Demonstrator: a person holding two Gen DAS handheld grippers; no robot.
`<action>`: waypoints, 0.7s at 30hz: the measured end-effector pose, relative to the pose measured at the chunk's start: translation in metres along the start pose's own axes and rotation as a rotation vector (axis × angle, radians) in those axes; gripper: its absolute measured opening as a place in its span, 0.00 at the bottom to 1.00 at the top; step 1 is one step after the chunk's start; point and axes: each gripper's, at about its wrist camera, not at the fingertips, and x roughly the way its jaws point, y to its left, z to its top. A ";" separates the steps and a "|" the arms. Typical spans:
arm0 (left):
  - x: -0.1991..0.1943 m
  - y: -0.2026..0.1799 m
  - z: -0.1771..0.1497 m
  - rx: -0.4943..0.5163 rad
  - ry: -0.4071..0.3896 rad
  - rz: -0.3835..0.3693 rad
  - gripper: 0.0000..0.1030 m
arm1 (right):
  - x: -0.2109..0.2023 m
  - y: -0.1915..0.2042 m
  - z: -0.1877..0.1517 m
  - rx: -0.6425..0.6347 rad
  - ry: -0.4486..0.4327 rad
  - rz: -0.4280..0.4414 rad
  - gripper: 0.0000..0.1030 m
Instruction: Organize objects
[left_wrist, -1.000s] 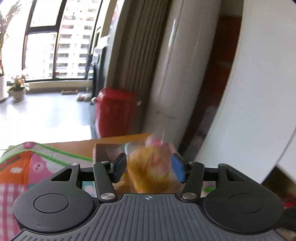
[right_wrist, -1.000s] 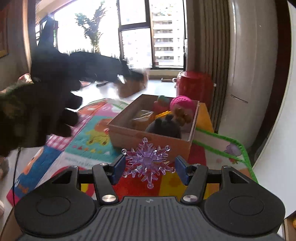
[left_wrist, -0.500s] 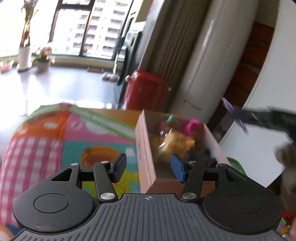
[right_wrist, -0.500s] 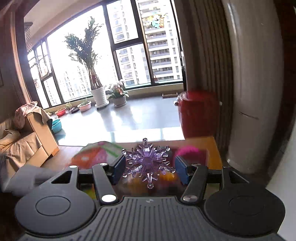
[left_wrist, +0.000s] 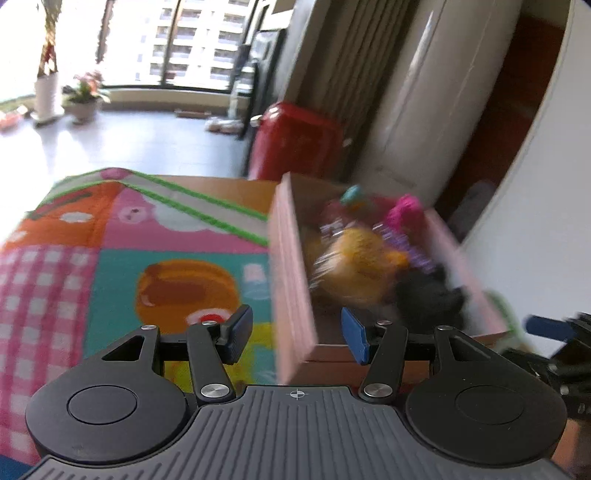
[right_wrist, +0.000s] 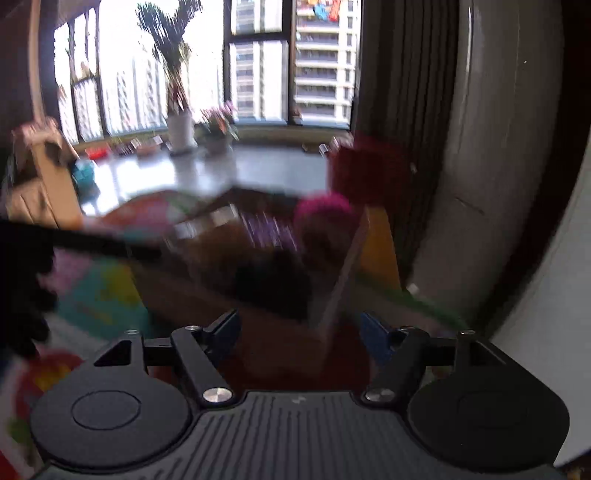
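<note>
- Cardboard box (left_wrist: 291, 280) sits on the colourful play mat (left_wrist: 122, 254), far right, holding a yellow wrapped toy (left_wrist: 358, 258), a pink ball (left_wrist: 402, 208) and a purple snowflake (left_wrist: 410, 247).
- Left gripper (left_wrist: 295, 334) spread, nothing between its pads.
- Right gripper (right_wrist: 299, 332) spread and empty, near the box.

My matt black plastic gripper (left_wrist: 297, 334) hangs over a plain cardboard box (left_wrist: 291, 280) and a soft printed cloth mat (left_wrist: 122, 258).
</note>
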 end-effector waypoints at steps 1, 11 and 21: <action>0.002 0.000 -0.001 0.006 -0.011 0.028 0.62 | 0.007 0.003 -0.003 0.000 0.022 -0.011 0.52; -0.009 0.031 0.001 -0.017 -0.041 0.176 0.93 | 0.053 0.031 0.014 0.030 -0.023 -0.012 0.50; -0.049 0.019 -0.014 -0.011 -0.181 0.191 0.89 | 0.037 0.039 -0.006 0.074 -0.041 -0.037 0.99</action>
